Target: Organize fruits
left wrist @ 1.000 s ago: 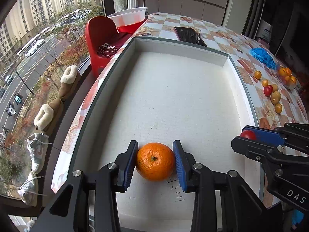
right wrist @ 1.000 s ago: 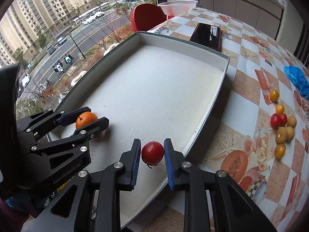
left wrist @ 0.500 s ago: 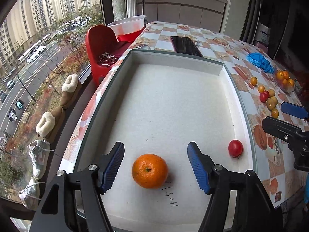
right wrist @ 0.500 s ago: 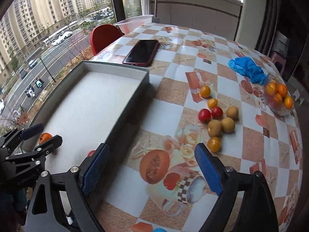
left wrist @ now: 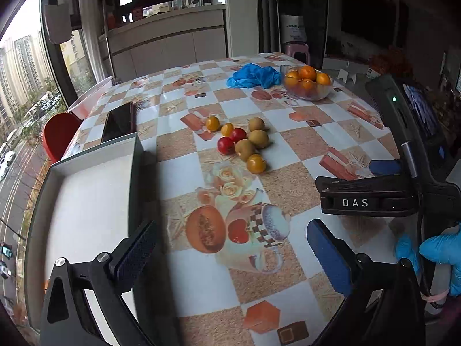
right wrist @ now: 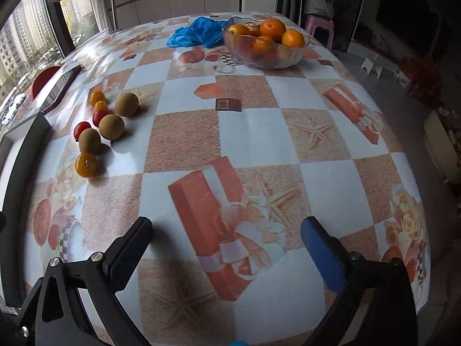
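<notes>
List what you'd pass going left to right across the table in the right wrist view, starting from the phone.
phone → loose fruit cluster → blue gloves → glass bowl of oranges

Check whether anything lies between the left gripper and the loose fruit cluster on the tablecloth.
Nothing visible does. The left gripper is open and empty, and only bare patterned tablecloth separates it from the fruit cluster. The white tray sits to the left of that path, and the phone lies beyond the tray.
</notes>
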`<control>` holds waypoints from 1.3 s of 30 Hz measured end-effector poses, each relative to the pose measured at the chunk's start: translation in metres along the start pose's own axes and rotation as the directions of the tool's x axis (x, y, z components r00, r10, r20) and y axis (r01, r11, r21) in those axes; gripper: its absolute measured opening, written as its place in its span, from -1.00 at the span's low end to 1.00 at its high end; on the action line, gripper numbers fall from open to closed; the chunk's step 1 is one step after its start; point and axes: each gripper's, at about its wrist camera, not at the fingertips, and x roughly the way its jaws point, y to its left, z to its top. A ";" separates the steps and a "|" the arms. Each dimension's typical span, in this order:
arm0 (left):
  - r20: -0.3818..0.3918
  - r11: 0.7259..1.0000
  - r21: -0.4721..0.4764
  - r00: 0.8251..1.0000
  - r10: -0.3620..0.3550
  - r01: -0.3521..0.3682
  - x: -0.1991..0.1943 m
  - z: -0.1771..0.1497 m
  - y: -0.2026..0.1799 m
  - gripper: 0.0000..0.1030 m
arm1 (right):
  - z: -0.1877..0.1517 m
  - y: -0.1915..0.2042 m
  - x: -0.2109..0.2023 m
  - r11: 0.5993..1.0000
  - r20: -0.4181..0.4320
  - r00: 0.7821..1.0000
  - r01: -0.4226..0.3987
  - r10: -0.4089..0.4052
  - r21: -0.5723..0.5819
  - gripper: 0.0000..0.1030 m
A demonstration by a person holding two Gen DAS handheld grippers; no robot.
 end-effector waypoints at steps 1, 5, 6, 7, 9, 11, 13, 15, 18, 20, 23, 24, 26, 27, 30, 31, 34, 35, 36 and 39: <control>-0.010 1.000 0.005 1.000 0.010 -0.010 0.009 0.000 -0.007 1.00 | -0.001 -0.005 0.000 1.000 0.017 1.000 -0.002 0.002 0.007 0.99; -0.075 0.997 -0.025 0.995 0.070 -0.072 0.041 -0.007 -0.006 1.00 | 0.000 -0.009 0.002 1.000 0.053 0.999 -0.005 0.006 -0.016 1.00; -0.078 0.996 -0.047 0.994 0.071 -0.074 0.044 -0.009 -0.001 1.00 | 0.000 -0.009 0.002 1.000 0.072 0.997 -0.007 0.009 -0.022 1.00; -0.072 0.994 -0.082 0.996 0.060 -0.066 0.045 -0.009 0.007 1.00 | -0.001 -0.009 0.003 1.000 0.098 0.995 -0.009 0.011 -0.025 1.00; -0.083 0.988 -0.132 0.994 0.069 -0.080 0.048 -0.009 0.021 1.00 | -0.002 -0.008 0.003 1.000 0.119 0.993 -0.009 0.011 -0.021 1.00; -0.082 0.986 -0.127 0.991 0.102 -0.112 0.050 -0.005 0.029 1.00 | -0.001 -0.008 0.004 1.000 0.121 0.993 -0.005 0.008 -0.019 1.00; -0.083 0.984 -0.134 0.991 0.106 -0.116 0.054 -0.004 0.033 1.00 | -0.002 -0.008 0.004 1.000 0.124 0.992 -0.006 0.009 -0.019 1.00; -0.072 0.984 -0.136 0.992 0.105 -0.114 0.057 -0.001 0.035 1.00 | -0.003 -0.008 0.003 1.000 0.126 0.992 -0.008 0.010 -0.018 1.00; -0.062 0.986 -0.130 0.993 0.101 -0.108 0.060 0.000 0.034 1.00 | -0.004 -0.008 0.003 1.000 0.127 0.992 -0.008 0.010 -0.018 1.00; -0.059 0.985 -0.130 0.993 0.104 -0.111 0.060 0.000 0.034 1.00 | -0.004 -0.008 0.003 1.000 0.126 0.992 -0.008 0.011 -0.019 1.00; -0.055 0.985 -0.131 0.993 0.109 -0.115 0.058 -0.002 0.033 1.00 | -0.004 -0.008 0.003 1.000 0.127 0.992 -0.008 0.011 -0.019 1.00; -0.055 0.985 -0.132 0.993 0.109 -0.115 0.058 -0.002 0.033 1.00 | -0.004 -0.008 0.003 1.000 0.127 0.992 -0.008 0.010 -0.019 1.00; -0.054 0.985 -0.132 0.993 0.109 -0.115 0.058 -0.002 0.033 1.00 | -0.004 -0.008 0.003 1.000 0.126 0.992 -0.008 0.011 -0.019 1.00; -0.055 0.985 -0.132 0.993 0.109 -0.115 0.058 -0.002 0.033 1.00 | -0.004 -0.008 0.002 1.000 0.127 0.992 -0.008 0.010 -0.019 1.00; -0.055 0.985 -0.131 0.993 0.109 -0.115 0.058 -0.002 0.033 1.00 | -0.005 -0.008 0.002 1.000 0.127 0.992 -0.008 0.010 -0.019 1.00; -0.055 0.985 -0.131 0.993 0.109 -0.115 0.058 -0.002 0.033 1.00 | -0.005 -0.008 0.002 1.000 0.127 0.992 -0.008 0.010 -0.019 1.00; -0.055 0.985 -0.131 0.993 0.109 -0.115 0.058 -0.002 0.033 1.00 | -0.005 -0.008 0.002 1.000 0.127 0.992 -0.008 0.010 -0.019 1.00; -0.055 0.985 -0.131 0.993 0.109 -0.115 0.058 -0.002 0.033 1.00 | -0.005 -0.008 0.002 1.000 0.127 0.992 -0.008 0.010 -0.019 1.00; -0.055 0.985 -0.131 0.993 0.109 -0.115 0.058 -0.002 0.033 1.00 | -0.005 -0.008 0.002 1.000 0.127 0.992 -0.008 0.011 -0.019 1.00; -0.055 0.985 -0.131 0.993 0.109 -0.115 0.058 -0.002 0.033 1.00 | -0.005 -0.008 0.002 1.000 0.127 0.992 -0.008 0.011 -0.019 1.00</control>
